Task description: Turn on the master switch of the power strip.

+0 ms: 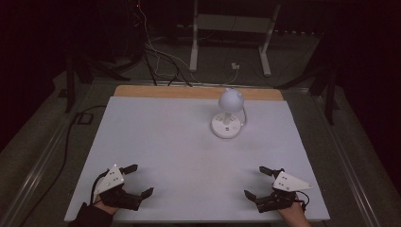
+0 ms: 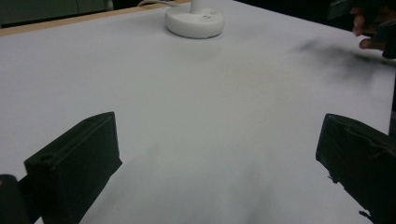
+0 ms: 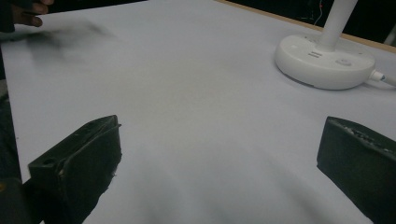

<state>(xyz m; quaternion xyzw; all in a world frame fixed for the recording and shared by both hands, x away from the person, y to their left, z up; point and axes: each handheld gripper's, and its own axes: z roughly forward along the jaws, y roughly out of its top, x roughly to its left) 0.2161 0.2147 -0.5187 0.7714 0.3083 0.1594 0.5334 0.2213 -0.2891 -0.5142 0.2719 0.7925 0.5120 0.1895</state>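
A small white desk lamp with a round head and a round base stands on the white table top, toward the back and right of centre. Its base lies far ahead in the left gripper view, and the same base is at the upper right in the right gripper view. My left gripper rests at the front left of the table, open, with nothing between its jaws. My right gripper rests at the front right, also open and holding nothing. Both are far from the lamp.
A white cable runs from the lamp base toward the back edge, where a wooden strip shows. Behind the table stand a white frame and loose cables on the floor. The other hand is at the top right of the left gripper view.
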